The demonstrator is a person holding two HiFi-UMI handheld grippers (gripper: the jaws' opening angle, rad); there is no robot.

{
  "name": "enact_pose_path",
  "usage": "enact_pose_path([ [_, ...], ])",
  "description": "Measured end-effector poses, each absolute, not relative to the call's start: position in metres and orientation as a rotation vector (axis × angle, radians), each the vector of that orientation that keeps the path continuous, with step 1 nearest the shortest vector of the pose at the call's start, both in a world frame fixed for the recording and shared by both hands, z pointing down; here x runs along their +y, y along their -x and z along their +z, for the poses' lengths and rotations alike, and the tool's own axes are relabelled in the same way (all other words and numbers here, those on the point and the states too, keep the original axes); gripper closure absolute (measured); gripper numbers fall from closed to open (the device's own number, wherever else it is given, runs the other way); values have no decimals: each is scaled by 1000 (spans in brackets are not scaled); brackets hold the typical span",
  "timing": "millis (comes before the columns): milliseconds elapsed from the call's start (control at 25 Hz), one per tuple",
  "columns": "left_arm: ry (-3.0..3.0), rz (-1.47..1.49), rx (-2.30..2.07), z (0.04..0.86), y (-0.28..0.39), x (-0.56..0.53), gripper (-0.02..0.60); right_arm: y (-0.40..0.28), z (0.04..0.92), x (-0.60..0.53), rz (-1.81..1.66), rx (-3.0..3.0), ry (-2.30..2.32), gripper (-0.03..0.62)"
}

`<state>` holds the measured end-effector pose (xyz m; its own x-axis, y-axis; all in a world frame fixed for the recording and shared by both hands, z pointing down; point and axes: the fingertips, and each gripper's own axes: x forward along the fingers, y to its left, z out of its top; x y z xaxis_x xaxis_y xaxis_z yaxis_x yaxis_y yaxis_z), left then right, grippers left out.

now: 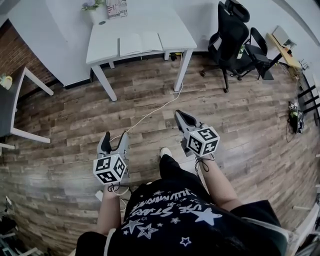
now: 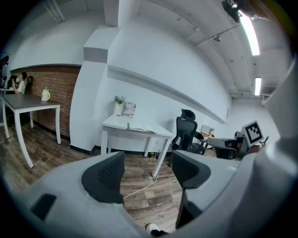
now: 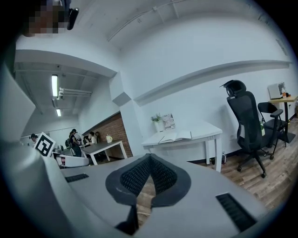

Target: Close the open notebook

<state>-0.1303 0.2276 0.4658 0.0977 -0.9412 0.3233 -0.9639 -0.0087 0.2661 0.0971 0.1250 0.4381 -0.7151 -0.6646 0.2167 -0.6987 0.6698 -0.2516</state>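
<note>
The notebook (image 1: 141,43) lies open and flat on the white tabletop (image 1: 172,27). It is at 12 o'clock from my position and well apart from both tools, with bare floor between. A pot (image 1: 98,14) stands at the notebook's 11 o'clock. A chair (image 1: 232,37) stands at its 3 o'clock, off the tabletop.

Left tongs (image 1: 115,138): jaws wide apart, nothing between them.
Right tongs (image 1: 180,117): jaws together, pads meeting, nothing held.
Both point toward the tabletop.

Task status: closing not begun. I judge the approach to be the step in hand.

Handling, as I judge it:
- The notebook is light, with thin, flexible pages and a cover probably only a little stiffer.
- It may slide on the smooth tabletop if pushed sideways.
- Recommended hold: the outer edge of one cover, at the notebook's 9 or 3 o'clock, away from the spine.
- I pinch cover and loose pages together, lift, and fold them over the spine.
- I steady the opposite half with the other tongs.
- Excess force creases pages.
</note>
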Motion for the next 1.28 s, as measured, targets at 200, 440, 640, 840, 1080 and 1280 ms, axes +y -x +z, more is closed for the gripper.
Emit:
enact_pose_path([
  [200, -1945, 56, -1889, 457, 125, 161, 261, -105, 433, 50, 495, -2795, -1128, 589],
  [440, -1922, 41, -1893, 456, 111, 102, 259, -114, 435, -18, 517, -2817, -1093, 589],
  [640, -1888, 31, -1879, 461, 109, 66, 258, -111, 439, -56, 532, -2830, -1043, 589],
  [840, -1826, -12, -1909, 459, 108, 42, 258, -121, 441, -83, 555, -2834, -1026, 589],
  [1080, -1819, -29, -1883, 461, 111, 20, 258, -117, 457, -96, 606, -2805, -1026, 589],
  [1280, -1820, -25, -1849, 477, 128, -4, 259, -105, 466, -112, 599, -2774, -1036, 589],
])
